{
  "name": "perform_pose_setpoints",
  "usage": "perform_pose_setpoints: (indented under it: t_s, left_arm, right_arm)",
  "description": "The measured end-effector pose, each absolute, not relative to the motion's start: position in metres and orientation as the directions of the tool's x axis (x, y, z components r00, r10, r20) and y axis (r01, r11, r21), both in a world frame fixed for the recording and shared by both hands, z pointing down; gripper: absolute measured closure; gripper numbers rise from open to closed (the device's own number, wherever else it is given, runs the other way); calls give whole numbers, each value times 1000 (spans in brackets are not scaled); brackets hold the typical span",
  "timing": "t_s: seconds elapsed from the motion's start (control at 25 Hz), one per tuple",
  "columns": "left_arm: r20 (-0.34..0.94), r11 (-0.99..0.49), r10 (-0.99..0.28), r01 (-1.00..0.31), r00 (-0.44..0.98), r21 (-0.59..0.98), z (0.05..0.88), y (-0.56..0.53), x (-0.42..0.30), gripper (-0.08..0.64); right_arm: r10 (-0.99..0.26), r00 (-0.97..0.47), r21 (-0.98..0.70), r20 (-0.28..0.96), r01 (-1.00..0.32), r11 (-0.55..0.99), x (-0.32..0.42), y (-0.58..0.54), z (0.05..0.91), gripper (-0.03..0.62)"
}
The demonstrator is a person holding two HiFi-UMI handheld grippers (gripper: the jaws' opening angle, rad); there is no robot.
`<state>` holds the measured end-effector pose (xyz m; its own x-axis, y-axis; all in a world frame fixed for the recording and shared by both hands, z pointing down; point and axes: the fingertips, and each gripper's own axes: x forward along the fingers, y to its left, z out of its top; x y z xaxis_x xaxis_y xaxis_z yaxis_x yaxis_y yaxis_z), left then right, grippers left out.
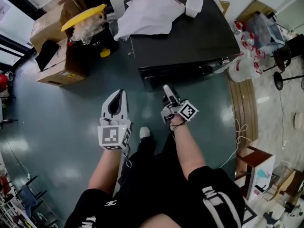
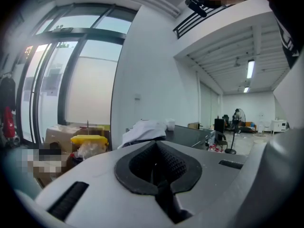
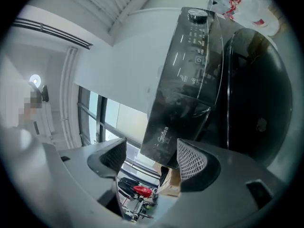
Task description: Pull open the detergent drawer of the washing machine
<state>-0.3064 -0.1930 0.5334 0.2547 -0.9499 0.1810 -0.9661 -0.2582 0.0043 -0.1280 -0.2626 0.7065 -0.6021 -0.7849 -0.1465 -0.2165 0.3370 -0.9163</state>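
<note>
The black washing machine [image 1: 185, 37] stands ahead of me, with its front panel [image 1: 178, 72] facing my legs. My right gripper [image 1: 167, 88] is open, its tips just short of the panel's left part. In the right gripper view the detergent drawer [image 3: 166, 127], a dark glossy front with a white logo, lies between and just beyond the open right gripper [image 3: 152, 158]; it looks flush with the control panel [image 3: 194, 46]. The round door [image 3: 256, 94] is beside it. My left gripper [image 1: 116, 103] hangs shut and empty to the left, clear of the machine, and the left gripper [image 2: 157, 170] points past it.
A white cloth [image 1: 147, 13] and a small white box [image 1: 194, 4] lie on the machine's top. Cardboard boxes [image 1: 59, 56] with a yellow lid [image 1: 83, 17] stand at left. Plastic bottles [image 1: 244, 65], a wooden board [image 1: 242, 108] and a chair base [image 1: 285, 75] are at right.
</note>
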Motion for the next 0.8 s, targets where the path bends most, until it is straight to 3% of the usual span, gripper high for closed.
perform_pose_setpoints:
  t_s: [0.52, 0.8]
  left_arm:
    - [252, -278, -928, -960, 274, 20, 588, -218, -303, 568]
    - [253, -259, -930, -964, 266, 63, 607, -219, -308, 568]
  right_arm:
    - [-758, -614, -896, -222, -179, 407, -134, -316, 753, 262]
    - [-734, -579, -892, -355, -26, 451, -140, -338, 736, 276]
